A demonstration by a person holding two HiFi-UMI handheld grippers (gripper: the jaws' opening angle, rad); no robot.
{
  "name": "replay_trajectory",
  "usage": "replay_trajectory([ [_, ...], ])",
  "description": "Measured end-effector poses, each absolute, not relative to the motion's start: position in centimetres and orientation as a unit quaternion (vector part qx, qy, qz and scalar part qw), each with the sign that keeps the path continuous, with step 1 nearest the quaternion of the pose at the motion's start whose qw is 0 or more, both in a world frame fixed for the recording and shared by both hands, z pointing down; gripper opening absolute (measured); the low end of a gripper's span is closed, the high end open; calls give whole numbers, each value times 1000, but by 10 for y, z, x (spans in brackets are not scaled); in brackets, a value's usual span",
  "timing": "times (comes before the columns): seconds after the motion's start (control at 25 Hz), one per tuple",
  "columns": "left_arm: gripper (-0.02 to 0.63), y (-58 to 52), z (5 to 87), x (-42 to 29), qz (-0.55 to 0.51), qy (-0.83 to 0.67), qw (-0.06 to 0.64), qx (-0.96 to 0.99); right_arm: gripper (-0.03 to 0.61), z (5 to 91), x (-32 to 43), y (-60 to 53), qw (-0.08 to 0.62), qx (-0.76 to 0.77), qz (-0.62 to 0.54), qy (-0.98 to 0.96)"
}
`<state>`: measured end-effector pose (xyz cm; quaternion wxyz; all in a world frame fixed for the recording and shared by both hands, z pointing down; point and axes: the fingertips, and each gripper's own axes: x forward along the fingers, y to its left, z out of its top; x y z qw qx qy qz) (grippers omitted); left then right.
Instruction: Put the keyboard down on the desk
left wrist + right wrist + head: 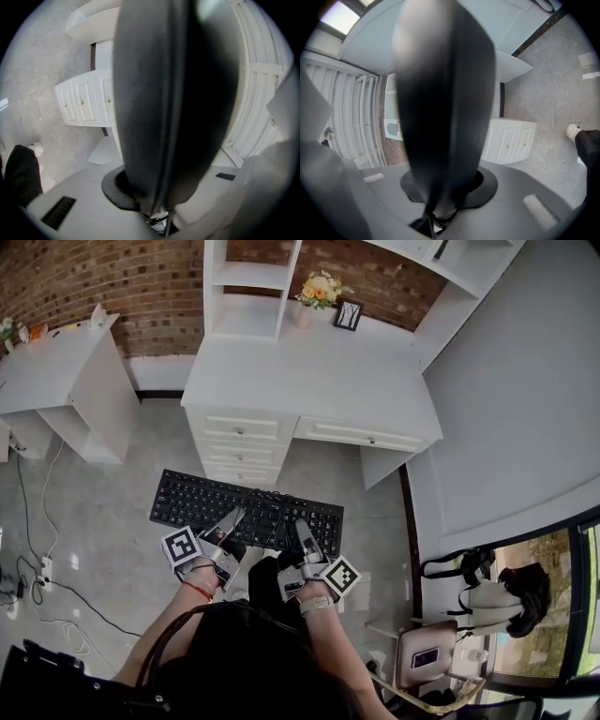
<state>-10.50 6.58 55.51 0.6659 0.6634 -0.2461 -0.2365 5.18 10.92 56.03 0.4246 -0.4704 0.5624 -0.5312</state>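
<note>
Keyboard (246, 509) is in the air over the floor, short of desk (309, 381). Left gripper (229, 519) and right gripper (302, 531): both clamped on its near edge. The close-up is blurred, but the grip is probably firm. Next: move the 2 ends forward level and lower it flat onto the bare desktop.

Left gripper (232, 518), right gripper (303, 529): level, side by side, pointing forward; fingers (223, 524) clamped.

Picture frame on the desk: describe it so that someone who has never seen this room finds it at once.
Find the white desk with drawers against the brick wall. At the back of its top, a small picture frame stands just right of the yellow flowers. It is the only dark, square thing on that white top.
</note>
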Motion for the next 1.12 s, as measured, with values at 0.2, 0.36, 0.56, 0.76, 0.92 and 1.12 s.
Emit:
replay_trajectory([
  [0.2,46,38,557,-106,-245,-258,664,658,78,565,52,77,416,-462,-542,565],
  [0.36,46,8,557,-102,-253,-266,658,658,78,564,57,44,413,-456,-548,567],
  [0.56,46,-33,554,-87,-258,-268,654,658,77,561,73,1,411,-450,-548,573],
  [0.76,46,-70,551,-70,-264,-268,653,657,78,557,89,-38,411,-448,-547,576],
  [0.92,44,-89,555,-59,-259,-273,658,652,78,560,100,-57,409,-447,-554,571],
  [1.12,46,-111,557,-48,-258,-278,661,648,78,565,112,-79,404,-449,-560,568],
])
